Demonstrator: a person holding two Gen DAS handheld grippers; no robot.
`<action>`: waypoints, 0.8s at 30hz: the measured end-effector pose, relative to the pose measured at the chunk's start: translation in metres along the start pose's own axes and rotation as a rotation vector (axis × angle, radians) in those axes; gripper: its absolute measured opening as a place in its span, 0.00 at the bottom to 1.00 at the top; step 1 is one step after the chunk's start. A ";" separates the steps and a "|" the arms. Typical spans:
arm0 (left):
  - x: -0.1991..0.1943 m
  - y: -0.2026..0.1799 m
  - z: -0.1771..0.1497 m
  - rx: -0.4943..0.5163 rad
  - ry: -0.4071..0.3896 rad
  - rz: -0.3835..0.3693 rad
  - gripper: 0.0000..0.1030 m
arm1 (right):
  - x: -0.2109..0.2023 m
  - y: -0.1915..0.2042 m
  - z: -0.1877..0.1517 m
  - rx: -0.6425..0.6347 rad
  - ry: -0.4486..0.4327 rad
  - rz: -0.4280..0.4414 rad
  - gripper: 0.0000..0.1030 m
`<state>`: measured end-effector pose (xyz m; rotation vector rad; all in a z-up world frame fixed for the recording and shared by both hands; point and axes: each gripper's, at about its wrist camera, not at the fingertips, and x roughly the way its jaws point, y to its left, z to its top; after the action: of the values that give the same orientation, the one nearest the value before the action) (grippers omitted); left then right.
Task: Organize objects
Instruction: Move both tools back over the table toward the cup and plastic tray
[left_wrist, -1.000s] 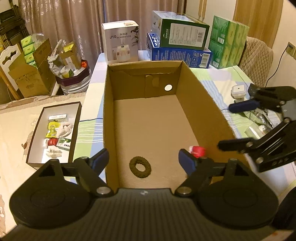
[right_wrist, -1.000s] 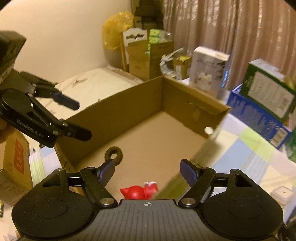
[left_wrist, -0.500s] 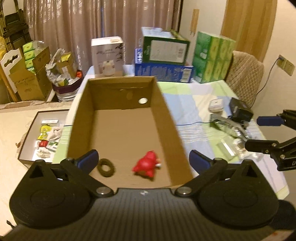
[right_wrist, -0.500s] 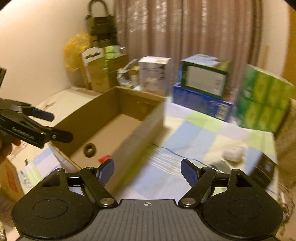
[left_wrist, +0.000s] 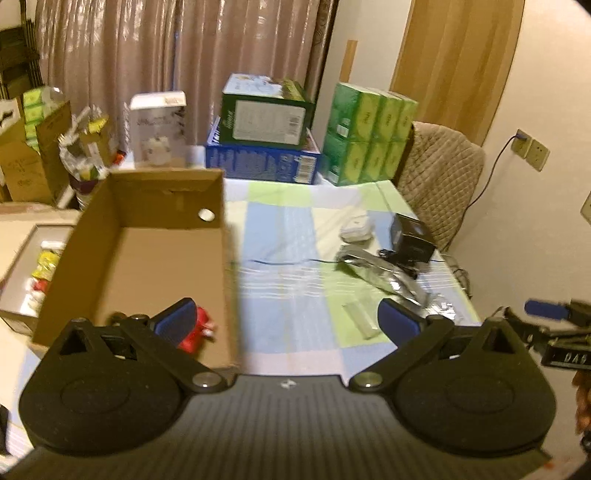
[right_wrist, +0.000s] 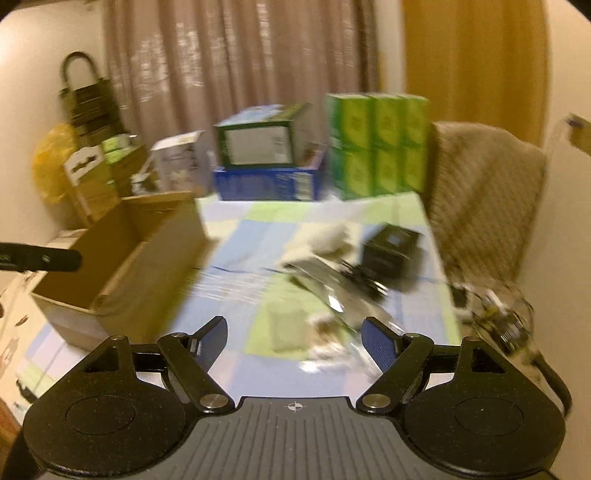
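An open cardboard box (left_wrist: 147, 258) stands on the left of the table, with a red toy (left_wrist: 197, 328) lying at its near end, partly behind my left finger. My left gripper (left_wrist: 288, 319) hangs open wide and empty over the box's right wall and the tablecloth. Right of the box lie a silver foil packet (left_wrist: 376, 271), a black box (left_wrist: 412, 240), a small white box (left_wrist: 354, 229) and a clear packet (left_wrist: 360, 319). My right gripper (right_wrist: 295, 334) is open and empty above the pale packet (right_wrist: 286, 328), seen blurred. It also shows as the right gripper (left_wrist: 532, 317) at the frame's right edge.
At the table's far end are a blue and green box stack (left_wrist: 262, 147), green tissue packs (left_wrist: 369, 144) and a white carton (left_wrist: 159, 125). A quilted chair (left_wrist: 439, 192) stands on the right. A tray of small items (left_wrist: 22, 273) lies left of the box.
Both grippers have swung right, from over the cardboard box to the tablecloth and its loose items. The left jaws have spread wider. The right view has rolled level.
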<state>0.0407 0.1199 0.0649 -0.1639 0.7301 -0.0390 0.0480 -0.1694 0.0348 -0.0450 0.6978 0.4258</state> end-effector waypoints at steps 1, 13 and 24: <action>0.003 -0.005 -0.002 -0.002 0.006 -0.007 0.99 | -0.004 -0.008 -0.006 0.010 0.001 -0.019 0.75; 0.047 -0.065 -0.018 0.103 0.033 -0.030 0.99 | 0.004 -0.068 -0.032 0.102 0.035 -0.101 0.75; 0.098 -0.086 -0.022 0.189 0.064 -0.041 0.99 | 0.059 -0.089 -0.031 0.053 0.083 -0.037 0.75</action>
<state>0.1009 0.0230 -0.0014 0.0034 0.7822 -0.1523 0.1042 -0.2350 -0.0354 -0.0253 0.7884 0.3711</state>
